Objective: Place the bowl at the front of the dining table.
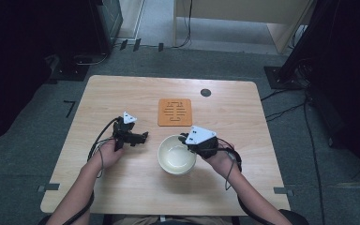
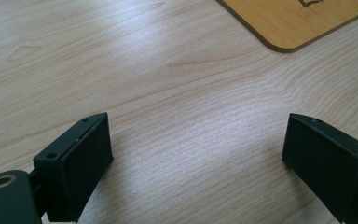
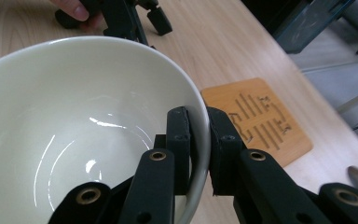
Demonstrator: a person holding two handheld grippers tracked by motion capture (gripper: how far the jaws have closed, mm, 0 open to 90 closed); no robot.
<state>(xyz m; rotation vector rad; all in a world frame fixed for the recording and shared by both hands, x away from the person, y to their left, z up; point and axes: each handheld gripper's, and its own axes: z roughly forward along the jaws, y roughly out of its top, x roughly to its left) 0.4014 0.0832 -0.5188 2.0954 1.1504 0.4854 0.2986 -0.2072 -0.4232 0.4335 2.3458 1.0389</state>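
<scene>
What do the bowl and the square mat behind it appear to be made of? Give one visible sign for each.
Bowl: probably glazed ceramic; cream, glossy, with bright reflections inside. Mat: looks like bamboo or wood; orange-brown, matte, with slots cut through it.

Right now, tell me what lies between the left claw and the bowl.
Nothing: in the high view only bare table separates the left claw from the bowl.

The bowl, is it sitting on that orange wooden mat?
No, the bowl rests on the bare table, with the mat lying apart behind it.
</scene>
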